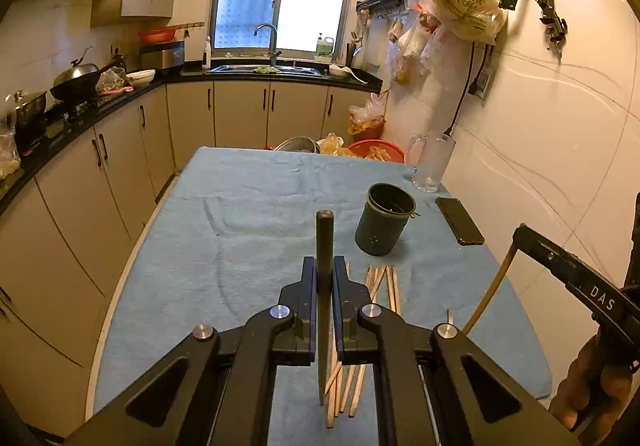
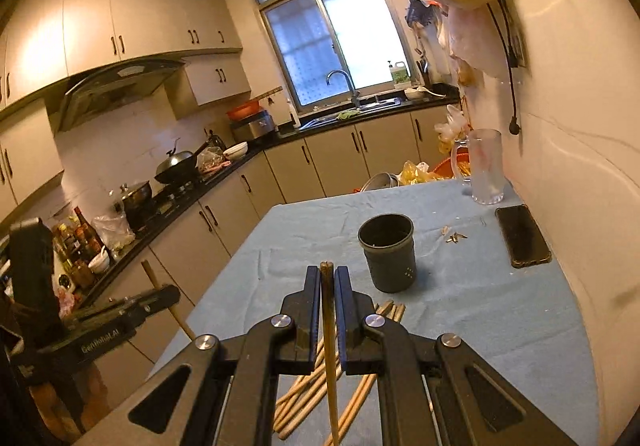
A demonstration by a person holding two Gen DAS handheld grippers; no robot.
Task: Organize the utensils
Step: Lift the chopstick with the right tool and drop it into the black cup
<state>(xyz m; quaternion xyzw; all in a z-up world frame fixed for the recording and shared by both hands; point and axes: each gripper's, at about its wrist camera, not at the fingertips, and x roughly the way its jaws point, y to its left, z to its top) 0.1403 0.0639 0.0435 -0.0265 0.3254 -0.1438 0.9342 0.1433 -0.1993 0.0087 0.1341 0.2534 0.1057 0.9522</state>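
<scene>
**A:** What have I got in hand, closest first?

**B:** I have both tools lifted above the tabletop [image 1: 248, 206]. My left tool [image 1: 325, 278] is clenched on 1 dark chopstick [image 1: 324, 238], held upright, its butt end poking up past the fingertips. My right tool [image 2: 329, 286] is clenched on 1 brown chopstick [image 2: 329, 310], also upright.

**A:** And under them?

**B:** The loose pile of chopsticks [image 1: 382, 286] lies flat on the blue cloth just beneath and ahead of my tools. I count roughly 7 or 8; they overlap, so I cannot fix the number.

**A:** Farther out?

**B:** 1 dark utensil holder [image 2: 387, 258] stands upright beyond the pile, near it but not touching. From here I see no chopsticks sticking out of it. Past that, 1 phone [image 2: 522, 236] lies by the wall, and 1 glass mug [image 2: 484, 170] stands at the far corner.

**A:** Progress?

**B:** Early, I judge: 2 sticks lifted, none visibly in the holder, the whole pile left.
</scene>
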